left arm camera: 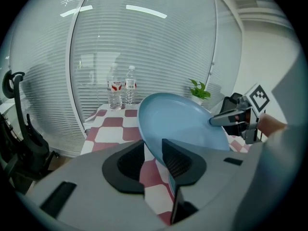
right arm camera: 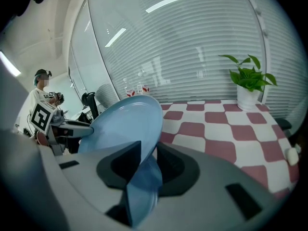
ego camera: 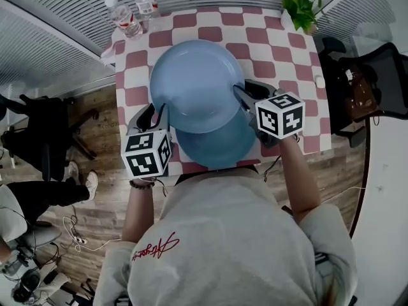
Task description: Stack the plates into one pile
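- The left gripper (ego camera: 156, 111) and the right gripper (ego camera: 245, 94) each clamp an opposite rim of the pale blue plate (ego camera: 194, 81), held just above the second plate (ego camera: 217, 150).
- The held plate looks stiff, glossy and breakable, so rim grips suit it.

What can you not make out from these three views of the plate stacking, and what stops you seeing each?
- Lower plate, head view: mostly covered by the upper plate; anything under it is hidden.
- Bottles, all views: labels too small to read.
- Small white object at the right edge of the table: too small to identify.
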Available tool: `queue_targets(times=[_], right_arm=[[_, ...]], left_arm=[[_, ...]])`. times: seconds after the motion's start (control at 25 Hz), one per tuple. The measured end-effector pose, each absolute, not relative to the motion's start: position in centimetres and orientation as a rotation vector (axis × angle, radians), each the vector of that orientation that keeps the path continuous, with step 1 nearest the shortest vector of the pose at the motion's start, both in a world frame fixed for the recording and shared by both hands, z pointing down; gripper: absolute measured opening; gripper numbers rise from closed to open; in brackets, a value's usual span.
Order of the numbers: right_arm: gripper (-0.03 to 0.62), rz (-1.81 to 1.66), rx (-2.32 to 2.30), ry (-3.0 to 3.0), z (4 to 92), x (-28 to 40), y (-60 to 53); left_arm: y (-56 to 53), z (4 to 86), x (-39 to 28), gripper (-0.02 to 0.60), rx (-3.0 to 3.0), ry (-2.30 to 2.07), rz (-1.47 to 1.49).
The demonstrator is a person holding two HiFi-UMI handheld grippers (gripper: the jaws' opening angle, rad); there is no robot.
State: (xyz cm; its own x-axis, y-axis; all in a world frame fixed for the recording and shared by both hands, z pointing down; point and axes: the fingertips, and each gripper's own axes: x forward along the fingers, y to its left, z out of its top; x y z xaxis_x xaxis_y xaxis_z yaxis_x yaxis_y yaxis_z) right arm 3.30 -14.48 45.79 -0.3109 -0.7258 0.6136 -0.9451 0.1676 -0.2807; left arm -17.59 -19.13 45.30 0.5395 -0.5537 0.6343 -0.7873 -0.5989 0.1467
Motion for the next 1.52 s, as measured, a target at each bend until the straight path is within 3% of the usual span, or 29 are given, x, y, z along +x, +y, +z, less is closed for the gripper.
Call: queue_targets(times=[0.52,1.52], right_arm=[[0.110,0.976,1.681,-2.031,47.1,3.9,-10.2],[0.110,0.969,1.462,-2.086,49.2,4.2,-4.3]], left_arm=[[-16.7,46.4,-16.5,0.123,2.406,-0.984,0.820],[-8.2,48.2,-16.8,0.123,2.252,-1.159,0.866]])
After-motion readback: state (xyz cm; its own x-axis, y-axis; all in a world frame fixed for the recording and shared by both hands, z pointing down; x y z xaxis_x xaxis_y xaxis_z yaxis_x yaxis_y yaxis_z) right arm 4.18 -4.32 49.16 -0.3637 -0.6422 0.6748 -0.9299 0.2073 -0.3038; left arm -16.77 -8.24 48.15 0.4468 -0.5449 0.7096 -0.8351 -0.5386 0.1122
